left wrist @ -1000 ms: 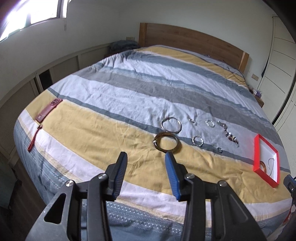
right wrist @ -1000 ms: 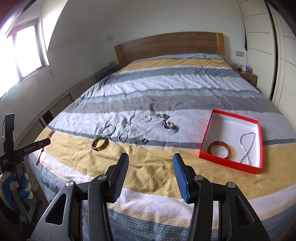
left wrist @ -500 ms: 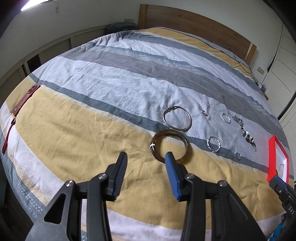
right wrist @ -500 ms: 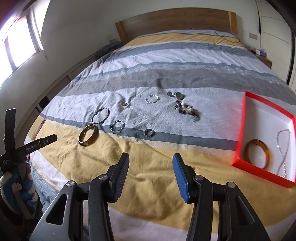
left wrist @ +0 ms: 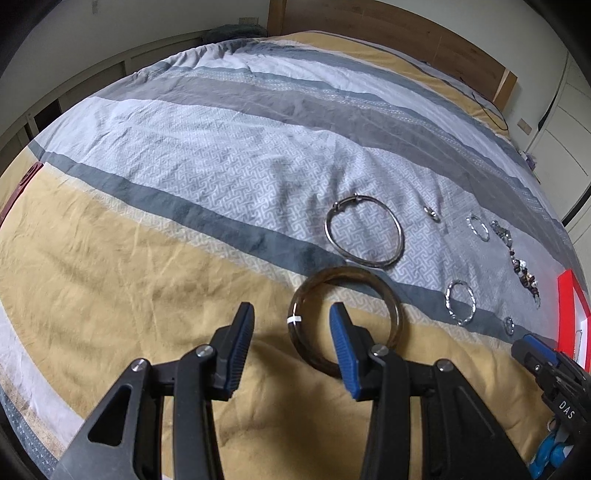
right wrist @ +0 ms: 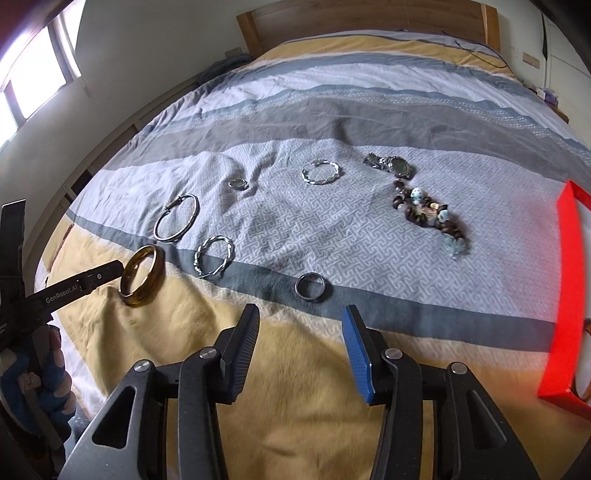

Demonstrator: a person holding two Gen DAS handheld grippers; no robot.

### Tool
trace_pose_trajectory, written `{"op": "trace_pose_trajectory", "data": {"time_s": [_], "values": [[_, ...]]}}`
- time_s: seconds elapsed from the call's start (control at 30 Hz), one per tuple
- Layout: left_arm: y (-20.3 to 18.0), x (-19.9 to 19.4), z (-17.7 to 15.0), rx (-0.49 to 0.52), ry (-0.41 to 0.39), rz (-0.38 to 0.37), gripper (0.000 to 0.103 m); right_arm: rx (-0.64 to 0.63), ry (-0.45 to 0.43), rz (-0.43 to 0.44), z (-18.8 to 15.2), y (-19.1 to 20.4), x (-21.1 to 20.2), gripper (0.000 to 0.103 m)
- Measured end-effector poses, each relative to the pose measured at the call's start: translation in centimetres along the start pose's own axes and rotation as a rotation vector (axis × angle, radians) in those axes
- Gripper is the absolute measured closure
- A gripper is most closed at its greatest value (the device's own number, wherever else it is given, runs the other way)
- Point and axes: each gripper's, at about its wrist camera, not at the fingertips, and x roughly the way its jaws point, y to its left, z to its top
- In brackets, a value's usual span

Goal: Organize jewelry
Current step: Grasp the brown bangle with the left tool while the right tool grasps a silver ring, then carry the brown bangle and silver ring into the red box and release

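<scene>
Amber bangle [left wrist: 345, 325] lies on the bedspread [left wrist: 147, 295], its near rim between the left tongs' [left wrist: 291, 325] open jaws (nothing gripped).

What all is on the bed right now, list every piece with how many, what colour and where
amber bangle: 1, brown, yellow stripe, between the left gripper's fingers
smooth bangle: 1, silver, patterned white stripe beyond the amber bangle
twisted bangles: 2, silver, one by the dark grey stripe, one farther up
small rings: 2, dark metal on the grey stripe, silver farther up
watch: 1, silver, above the beads
beaded strand: 1, brown and pale blue, toward the box
box: 1, red, right edge
bedspread: 1, striped yellow, grey, white
headboard: 1, wood, far end
left gripper: open, around the amber bangle's near rim
right gripper: open, empty, jaws just closing slightly
</scene>
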Motion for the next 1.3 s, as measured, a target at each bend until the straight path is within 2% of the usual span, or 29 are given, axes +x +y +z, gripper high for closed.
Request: {"op": "trace_pose_trajectory", "data": {"time_s": [0.43, 0.57, 0.6, 0.67, 0.7, 0.77, 0.83, 1.0, 1.3], "values": [[0.4, 3.2, -0.6, 0.002, 0.039, -0.007, 0.062, 0.018, 0.008, -0.002, 1.1, -0.9, 3.7, 0.070], [0.2, 3.1, -0.8, 0.009, 0.023, 0.004, 0.063, 0.018, 0.005, 0.002, 0.8, -1.1, 4.1, 0.082], [0.2, 3.0, -0.8, 0.013, 0.019, 0.008, 0.063, 0.020, 0.006, 0.006, 0.8, -1.2, 4.1, 0.082], [0.0, 2.8, -0.8, 0.016, 0.017, 0.011, 0.069, 0.015, 0.008, 0.008, 0.9, -1.2, 4.0, 0.082], [-0.1, 2.7, -0.8, 0.015, 0.017, 0.012, 0.077, 0.007, 0.008, 0.006, 0.9, -1.1, 3.9, 0.082], [-0.1, 2.4, -0.8, 0.012, 0.025, -0.002, 0.088, -0.001, 0.006, 0.004, 0.9, -1.0, 3.3, 0.083], [-0.2, 1.9, -0.9, 0.012, 0.030, -0.004, 0.093, -0.003, 0.001, 0.006, 0.8, -0.8, 2.5, 0.083], [-0.4, 0.0, -1.2, 0.016, 0.026, 0.005, 0.094, -0.010, -0.030, 0.003, 0.5, -0.3, -0.3, 0.083], [-1.5, -6.6, -1.7, 0.066, -0.062, 0.010, 0.094, -0.018, -0.122, -0.003, -0.4, 0.8, -8.0, 0.083]]}}
